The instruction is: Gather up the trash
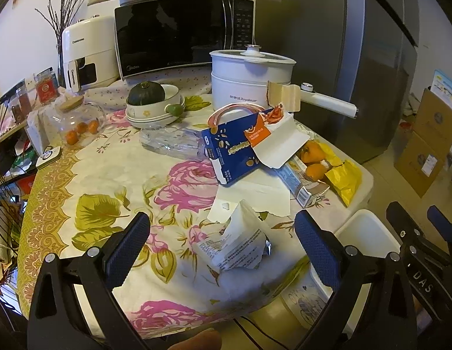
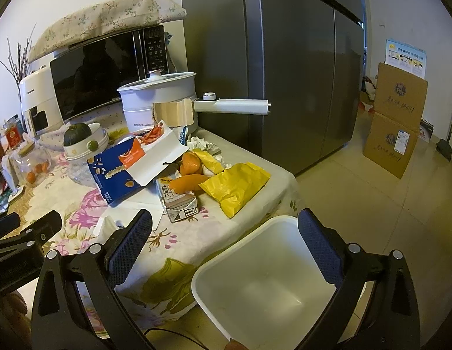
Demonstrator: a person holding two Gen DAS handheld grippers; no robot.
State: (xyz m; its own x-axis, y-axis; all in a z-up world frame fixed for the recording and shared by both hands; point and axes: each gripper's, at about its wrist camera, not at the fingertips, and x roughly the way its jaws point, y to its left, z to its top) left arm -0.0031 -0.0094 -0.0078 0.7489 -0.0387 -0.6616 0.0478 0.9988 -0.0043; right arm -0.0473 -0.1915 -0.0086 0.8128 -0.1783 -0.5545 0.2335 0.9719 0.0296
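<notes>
step: pick up first piece of trash, likely the crumpled white wrapper (image 1: 236, 245) nearest the table edge; bin still looks empty
how to do it well: bring left gripper (image 1: 223, 242) down so the wrapper sits between both pads, pinch the bulky folded middle not the thin torn edge, lift clear of the floral tablecloth (image 1: 109, 175) so cloth doesn't get caught
drop target: white plastic bin (image 2: 214, 265), below and just beside the table corner; carry over the rim before letting go
left gripper: jaws wide apart, holding nothing, wrapper framed between the fingers, contact not seen
right gripper: (image 2: 226, 250) jaws wide apart, nothing held, hovering over the bin opening, no contact visible
other trash: blue snack box (image 1: 234, 151) torn open, milk carton (image 2: 179, 201), yellow bag (image 2: 237, 186), orange peels (image 2: 188, 172), all clustered mid-table to far corner
risk: wrapper is light, may slide on cloth; white paper sheet (image 1: 255, 195) lies just behind it, could get grabbed too
not trash: electric pot (image 1: 249, 78), microwave (image 1: 179, 32), leave
</notes>
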